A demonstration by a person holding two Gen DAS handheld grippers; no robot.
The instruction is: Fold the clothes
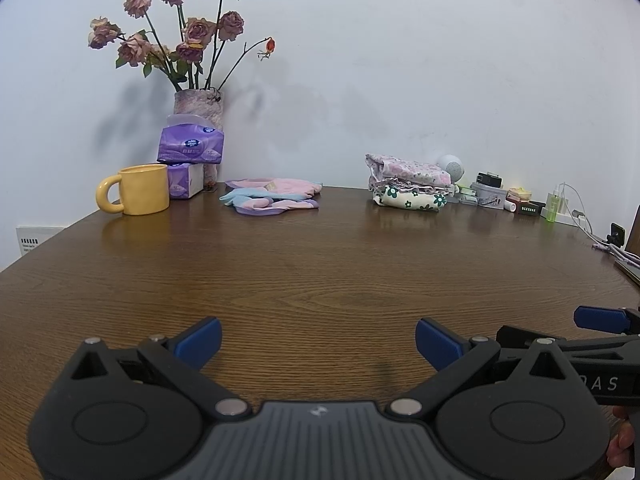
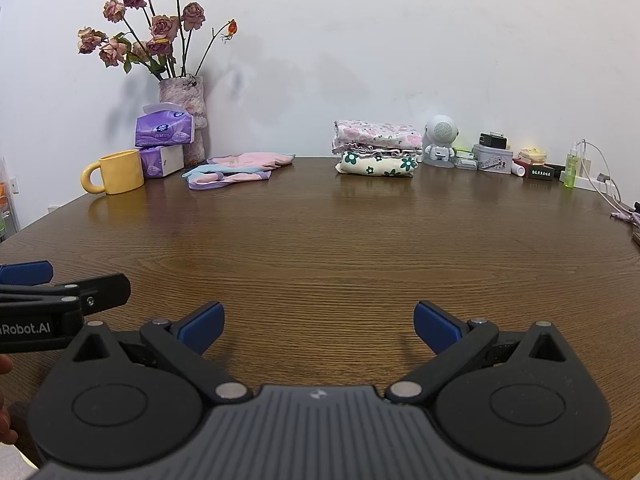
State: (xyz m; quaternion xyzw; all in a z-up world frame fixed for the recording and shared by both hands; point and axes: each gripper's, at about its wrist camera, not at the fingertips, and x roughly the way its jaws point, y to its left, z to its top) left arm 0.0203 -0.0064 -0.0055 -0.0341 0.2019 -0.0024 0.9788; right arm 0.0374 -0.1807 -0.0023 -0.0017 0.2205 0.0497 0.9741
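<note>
L gripper (image 1: 318,340) jaws spread, empty, low over bare counter (image 1: 320,264) | R gripper (image 2: 319,324) same, prob. staged for reach | unfolded pastel garment (image 1: 272,198) far edge by yellow mug (image 1: 138,189), likely next | folded stack (image 1: 410,184) set aside right, looks done | garment type unclear; the hands mostly cut off.

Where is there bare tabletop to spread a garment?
The whole near and middle table is bare, from both open grippers back to the far row. Also bare: the gap between the pink clothes and the folded stack. The far right corner is crowded.
</note>
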